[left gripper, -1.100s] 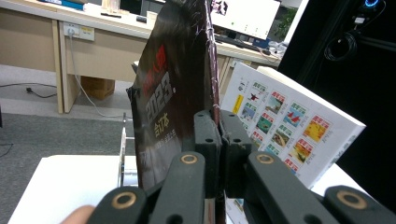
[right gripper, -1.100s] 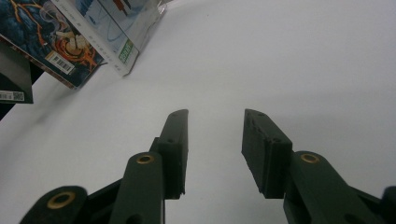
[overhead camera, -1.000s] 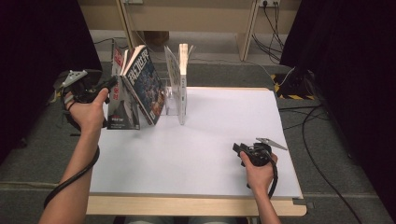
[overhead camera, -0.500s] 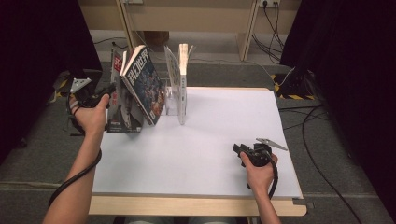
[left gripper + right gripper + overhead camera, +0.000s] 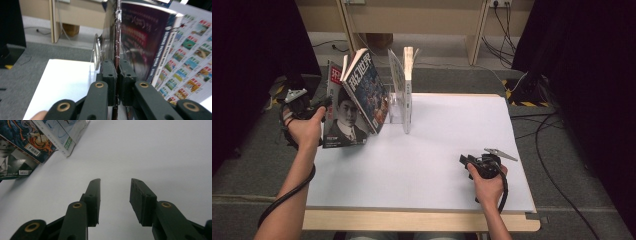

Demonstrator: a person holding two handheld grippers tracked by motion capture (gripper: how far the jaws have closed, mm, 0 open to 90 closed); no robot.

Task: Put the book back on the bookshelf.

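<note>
The white tabletop (image 5: pixel 432 165) carried a clear rack (image 5: pixel 404 107) at eleven o'clock, its dividers keeping magazines on edge. A portrait-cover magazine (image 5: pixel 343 125) leaned at ten o'clock, outermost, with a blue-cover magazine (image 5: pixel 368 90) tilted against it. The left tongs (image 5: pixel 117 82), having just eased slightly, pinched a thin cover edge there, probably steadying it. The right tongs (image 5: pixel 115 200) rested at five o'clock, spread and empty.
</note>
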